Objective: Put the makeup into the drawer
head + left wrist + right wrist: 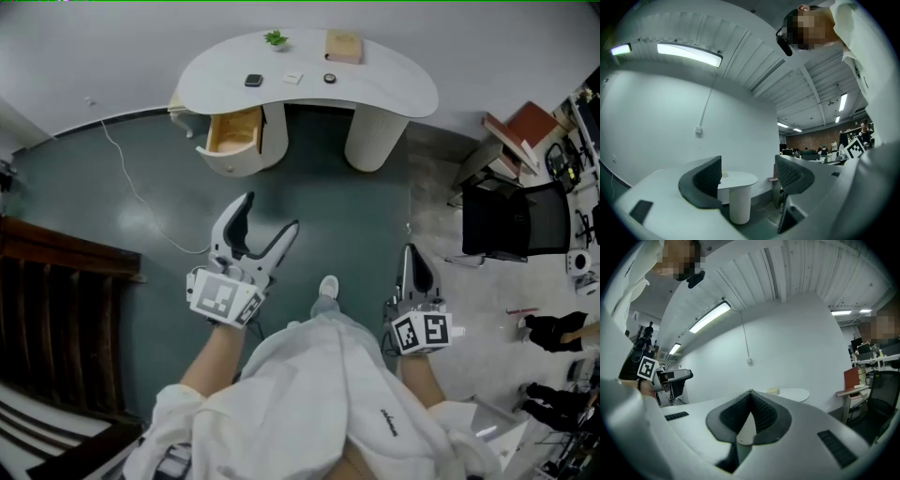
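left gripper [271, 214] hanging low, jaws gaping empty, right gripper [411, 253] hanging, jaws pressing together, white table [394, 89] standing well ahead, drawer [234, 131] sitting open

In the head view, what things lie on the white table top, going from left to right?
Dark square case → small green plant → flat white piece → beige box. The small round item overlaps the box's span, so it is left out.

table [394, 91]: 1 | open drawer [234, 133]: 1 | small items [253, 81] [293, 78] [330, 79] on table: 3 | plant [276, 38]: 1 | box [343, 46]: 1 | grippers [272, 212] [410, 251]: 2 | chair [514, 221]: 1 | floor cable [141, 200]: 1 | shoe [328, 286]: 1
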